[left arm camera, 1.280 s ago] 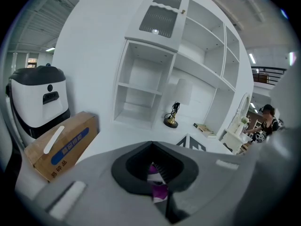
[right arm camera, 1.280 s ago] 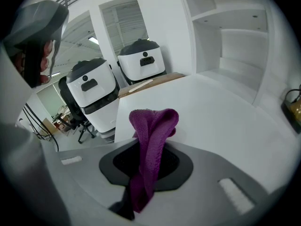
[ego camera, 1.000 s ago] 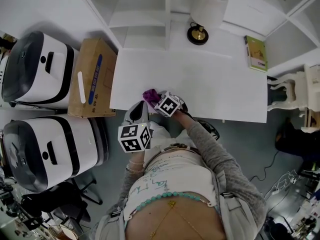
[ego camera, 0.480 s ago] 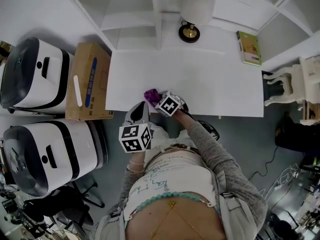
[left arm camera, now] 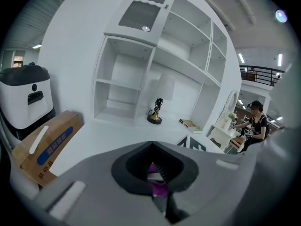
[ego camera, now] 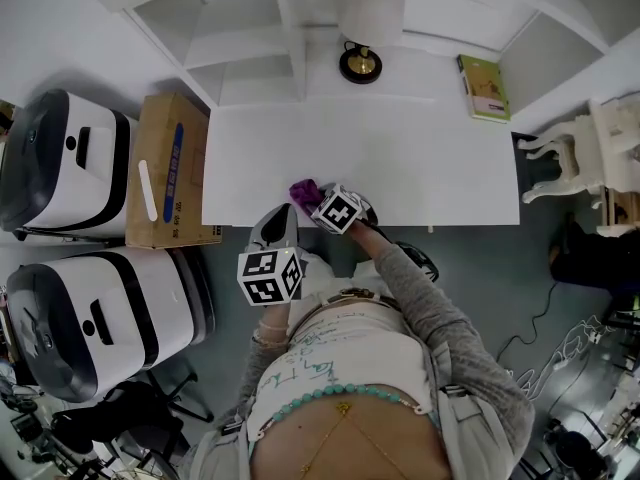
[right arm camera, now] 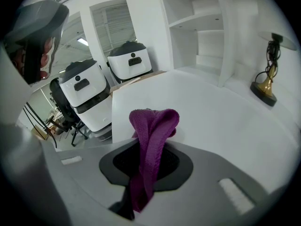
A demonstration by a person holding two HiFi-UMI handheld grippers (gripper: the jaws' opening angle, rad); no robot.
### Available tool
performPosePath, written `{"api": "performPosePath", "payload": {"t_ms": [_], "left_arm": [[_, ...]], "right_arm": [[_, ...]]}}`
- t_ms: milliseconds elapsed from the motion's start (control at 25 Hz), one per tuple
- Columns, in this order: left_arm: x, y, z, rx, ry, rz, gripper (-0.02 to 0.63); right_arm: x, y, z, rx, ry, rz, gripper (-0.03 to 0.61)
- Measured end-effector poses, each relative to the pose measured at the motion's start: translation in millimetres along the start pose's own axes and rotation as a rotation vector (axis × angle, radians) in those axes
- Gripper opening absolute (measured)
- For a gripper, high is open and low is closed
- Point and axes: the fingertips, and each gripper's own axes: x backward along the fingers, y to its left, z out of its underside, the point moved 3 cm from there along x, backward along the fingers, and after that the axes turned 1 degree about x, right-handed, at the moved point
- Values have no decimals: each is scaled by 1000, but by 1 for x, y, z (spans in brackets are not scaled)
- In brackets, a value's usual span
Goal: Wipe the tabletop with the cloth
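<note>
A purple cloth (ego camera: pixel 303 190) sticks up at the near left edge of the white tabletop (ego camera: pixel 400 158). My right gripper (ego camera: pixel 318 202) is shut on the cloth; in the right gripper view the cloth (right arm camera: pixel 153 135) stands up out of the jaws and folds over above my right gripper (right arm camera: pixel 141 178). My left gripper (ego camera: pixel 277 226) hangs just before the table edge, to the left of the right one, and its jaws are together. In the left gripper view a bit of purple cloth (left arm camera: pixel 158 188) shows through the dark opening of my left gripper (left arm camera: pixel 159 197).
A lamp (ego camera: pixel 360 60) and a green book (ego camera: pixel 483 74) sit at the table's far side under white shelves (ego camera: pixel 245 38). A cardboard box (ego camera: pixel 165 168) and two white machines (ego camera: pixel 65 163) (ego camera: pixel 95 313) stand to the left. A white chair (ego camera: pixel 570 158) stands to the right.
The head view has shifted, so the table and lamp sit further left in the picture. Both grippers and the cloth keep their place at the table's near edge.
</note>
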Motion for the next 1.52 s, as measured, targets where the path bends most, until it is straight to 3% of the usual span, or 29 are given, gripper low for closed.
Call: {"api": "performPosePath", "payload": {"t_ms": [1520], "left_arm": [[-21,-82,11,-81,35,110,0]], "right_arm": [[61,-45,78,-76,40,98,84]]}}
